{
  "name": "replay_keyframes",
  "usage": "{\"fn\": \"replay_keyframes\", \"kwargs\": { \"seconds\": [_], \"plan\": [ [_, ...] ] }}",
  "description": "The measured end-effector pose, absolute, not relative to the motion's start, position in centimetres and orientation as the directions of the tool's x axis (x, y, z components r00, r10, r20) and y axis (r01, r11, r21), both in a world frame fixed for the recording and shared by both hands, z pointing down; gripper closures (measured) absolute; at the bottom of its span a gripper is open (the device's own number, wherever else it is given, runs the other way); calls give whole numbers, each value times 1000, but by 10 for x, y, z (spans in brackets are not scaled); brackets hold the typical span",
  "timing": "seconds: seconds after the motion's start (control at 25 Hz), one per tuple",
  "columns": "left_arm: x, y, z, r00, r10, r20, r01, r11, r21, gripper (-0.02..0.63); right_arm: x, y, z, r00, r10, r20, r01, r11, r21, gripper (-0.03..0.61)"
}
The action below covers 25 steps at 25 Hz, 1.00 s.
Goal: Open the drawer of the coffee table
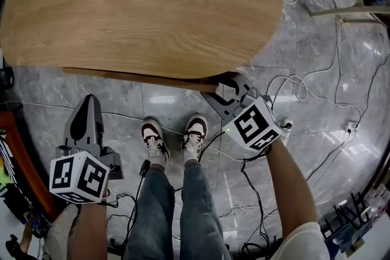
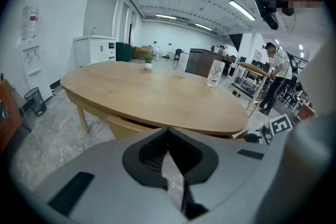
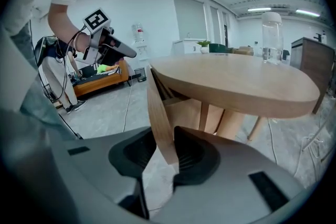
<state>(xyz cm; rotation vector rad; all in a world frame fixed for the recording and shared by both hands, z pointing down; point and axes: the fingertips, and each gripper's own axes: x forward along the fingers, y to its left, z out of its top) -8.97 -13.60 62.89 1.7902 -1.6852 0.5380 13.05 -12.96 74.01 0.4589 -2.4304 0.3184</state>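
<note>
The drawer (image 1: 134,76) sits under the near edge of the oval wooden worktop (image 1: 140,3), its front showing as a thin strip pulled slightly out from the edge. The right tool (image 1: 226,89) is at the strip's right end with its jaws narrowed onto the drawer's front panel (image 3: 160,113); the board runs up between both pads. The left tool (image 1: 90,101) hangs apart from the worktop over the marble floor (image 1: 122,100), with its jaws together and nothing between them. The person's two shoes (image 1: 154,140) stand close in front of the drawer. Cables (image 1: 292,88) trail across the floor around the feet and off to the right. A glass of water (image 3: 271,39) and a small potted plant (image 2: 148,62) stand on the worktop, well apart. Wooden legs (image 3: 203,115) show behind the drawer panel. Farther off are a white cabinet (image 2: 97,50), a waste bin (image 2: 35,99) and another person (image 2: 275,78).
</note>
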Motion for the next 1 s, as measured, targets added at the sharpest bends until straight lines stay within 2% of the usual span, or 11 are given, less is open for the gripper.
{"fn": "replay_keyframes", "kwargs": {
  "seconds": [1.0],
  "plan": [
    [-101,-125,633,91,-730,677,-987,27,161,621,131,-118,741,-715,-204,668,-363,926,-105,480]
  ]
}}
